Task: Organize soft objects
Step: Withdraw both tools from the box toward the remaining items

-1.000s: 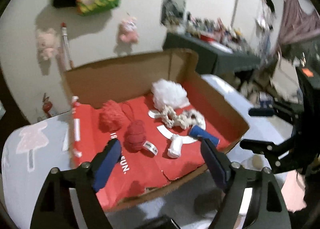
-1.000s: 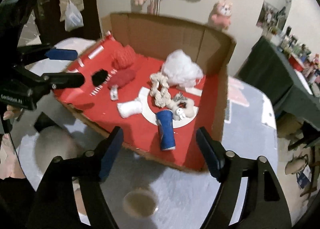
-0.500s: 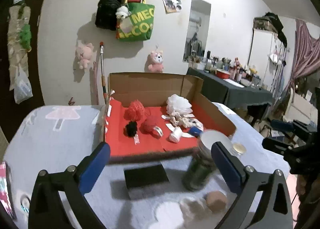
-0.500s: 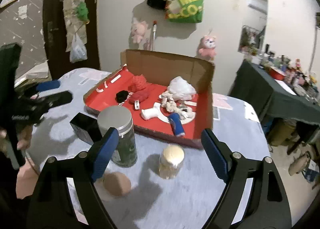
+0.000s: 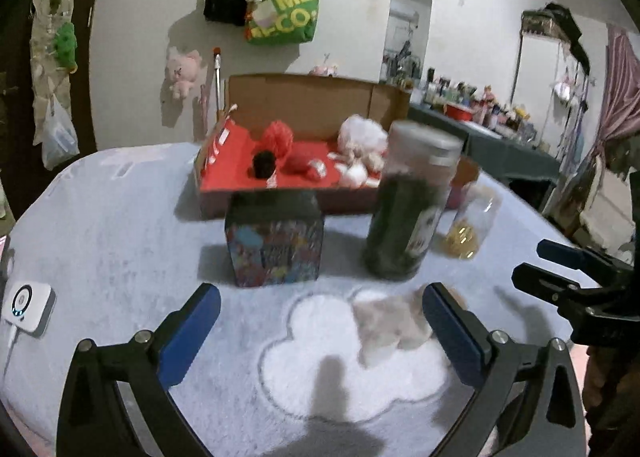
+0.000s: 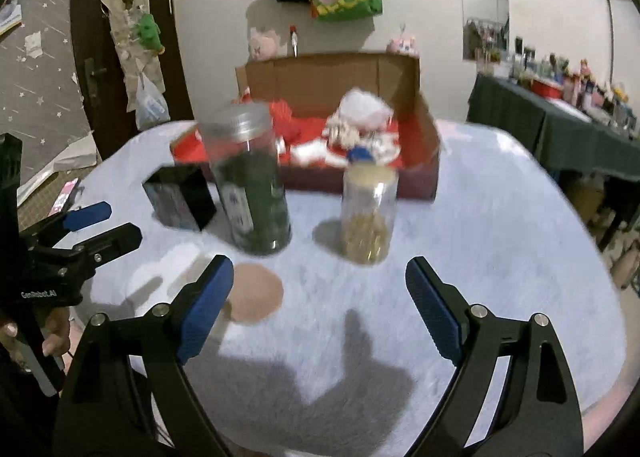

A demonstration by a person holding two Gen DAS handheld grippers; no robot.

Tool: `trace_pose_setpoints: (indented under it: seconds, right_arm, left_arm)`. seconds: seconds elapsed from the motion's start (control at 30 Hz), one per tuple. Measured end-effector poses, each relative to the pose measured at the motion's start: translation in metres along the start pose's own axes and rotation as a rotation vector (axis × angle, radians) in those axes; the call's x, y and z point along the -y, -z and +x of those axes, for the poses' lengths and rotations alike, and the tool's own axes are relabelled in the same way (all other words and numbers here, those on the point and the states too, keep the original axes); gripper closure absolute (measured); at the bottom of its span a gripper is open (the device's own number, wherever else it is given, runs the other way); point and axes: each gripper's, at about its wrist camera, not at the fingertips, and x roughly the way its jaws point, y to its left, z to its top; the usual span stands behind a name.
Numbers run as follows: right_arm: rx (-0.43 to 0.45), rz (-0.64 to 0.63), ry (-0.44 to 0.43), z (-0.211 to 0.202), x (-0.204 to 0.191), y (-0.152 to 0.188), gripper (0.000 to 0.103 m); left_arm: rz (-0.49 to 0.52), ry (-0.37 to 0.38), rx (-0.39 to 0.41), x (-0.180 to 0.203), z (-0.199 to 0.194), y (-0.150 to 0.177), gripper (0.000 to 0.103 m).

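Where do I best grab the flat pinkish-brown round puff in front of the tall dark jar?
I'd pinch the pinkish-brown round puff across its rim, from above: it lies flat on the fleecy table cover, leaving no side to catch. The tall dark jar stands close behind, so work from the near edge. The right claw, its jaws just opening and empty, sits beside it.

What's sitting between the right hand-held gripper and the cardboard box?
In the right wrist view, a dark-filled jar and a clear jar stand between the right hand-held gripper and the cardboard box.
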Motion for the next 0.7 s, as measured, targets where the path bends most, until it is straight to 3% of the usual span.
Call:
trace_pose_setpoints:
  seconds: [0.27,0.57,0.7]
  right_arm:
    - [-0.076,0.016,-0.037,0.032,-0.005,0.020,0.015]
    - [-0.139,0.006,-0.160,0.056,-0.022,0.018,0.015]
    - [-0.156,-0.039,-0.088,0.066,-0.034,0.019,0.015]
  left_arm:
    - [0.027,-0.031,-0.045,-0.001,0.012,0.020,0.000]
    - [0.023,-0.062,-0.071,-0.016,0.016,0.023,0.000]
    - [-0.004,-0.042,-0.081,-0.019,0.016,0.021,0.000]
